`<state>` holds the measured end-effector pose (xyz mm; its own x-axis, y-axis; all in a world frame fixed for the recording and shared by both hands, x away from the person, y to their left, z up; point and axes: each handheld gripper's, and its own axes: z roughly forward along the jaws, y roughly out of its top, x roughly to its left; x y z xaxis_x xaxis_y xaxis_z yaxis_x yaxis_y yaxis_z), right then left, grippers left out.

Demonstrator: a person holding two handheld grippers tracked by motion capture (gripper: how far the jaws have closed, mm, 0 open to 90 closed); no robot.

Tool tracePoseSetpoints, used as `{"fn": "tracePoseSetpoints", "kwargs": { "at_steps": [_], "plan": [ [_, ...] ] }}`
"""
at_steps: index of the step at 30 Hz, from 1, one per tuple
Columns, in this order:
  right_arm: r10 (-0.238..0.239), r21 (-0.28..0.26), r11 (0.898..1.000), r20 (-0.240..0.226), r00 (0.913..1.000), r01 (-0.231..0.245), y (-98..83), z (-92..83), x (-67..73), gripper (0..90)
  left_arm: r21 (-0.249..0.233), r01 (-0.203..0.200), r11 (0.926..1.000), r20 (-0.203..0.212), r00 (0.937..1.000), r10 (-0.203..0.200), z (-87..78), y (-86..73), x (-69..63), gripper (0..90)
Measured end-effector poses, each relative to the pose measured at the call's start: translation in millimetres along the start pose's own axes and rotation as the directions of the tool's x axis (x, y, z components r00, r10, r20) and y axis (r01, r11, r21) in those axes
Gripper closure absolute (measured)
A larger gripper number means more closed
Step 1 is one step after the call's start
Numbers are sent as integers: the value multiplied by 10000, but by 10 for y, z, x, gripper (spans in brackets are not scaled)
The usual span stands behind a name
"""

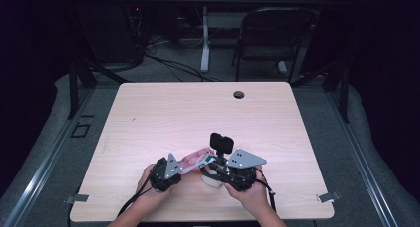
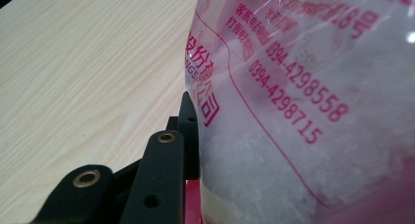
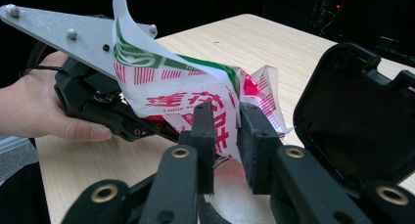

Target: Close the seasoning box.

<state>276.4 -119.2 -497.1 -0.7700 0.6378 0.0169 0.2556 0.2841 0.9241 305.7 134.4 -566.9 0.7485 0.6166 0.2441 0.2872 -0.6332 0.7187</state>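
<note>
Table (image 1: pixel 163 113) evenly lit, surroundings dark; close bag (image 2: pixel 303 87) blurred, glare

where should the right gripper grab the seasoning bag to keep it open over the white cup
Grip the bag's torn top flap, coming from the mouth end opposite the left gripper, which clamps its full body. The flap is thin and flat, and already stands between the right gripper's jaws.

"0394-4298558", "0394-4298715" on bag (image 2: pixel 303 106)

It looked like a lab: a bare wooden table (image 1: pixel 163 113) on grey carpet, cables (image 1: pixel 168 63), a folding chair (image 1: pixel 270 36), dark surroundings.
</note>
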Motion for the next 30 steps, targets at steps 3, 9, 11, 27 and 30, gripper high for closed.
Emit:
{"fn": "tracePoseSetpoints", "kwargs": {
  "at_steps": [3, 9, 11, 27, 30],
  "plan": [
    [-5, 57, 10000, 24, 10000, 5, -6, -7, -8, 754, -11, -17, 10000, 6, 10000, 17, 4, -3, 0, 721],
    [28, -34, 10000, 78, 10000, -28, -13, -17, -11, 718, -74, 40, 10000, 22, 10000, -39, 11, -10, 1, 718],
    [14, -59, 10000, 102, 9999, -14, -15, -19, -13, 711, -76, 41, 10000, 27, 10000, -40, 14, -13, 0, 716],
    [78, -97, 9999, 301, 9995, -75, -30, -26, -33, 610, -70, 369, 9993, 277, 9989, -367, 33, -39, 27, 704],
    [80, -135, 9999, 342, 9994, -76, -32, -29, -36, 594, -65, 384, 9992, 279, 9989, -382, 33, -42, 29, 704]
  ]
}}
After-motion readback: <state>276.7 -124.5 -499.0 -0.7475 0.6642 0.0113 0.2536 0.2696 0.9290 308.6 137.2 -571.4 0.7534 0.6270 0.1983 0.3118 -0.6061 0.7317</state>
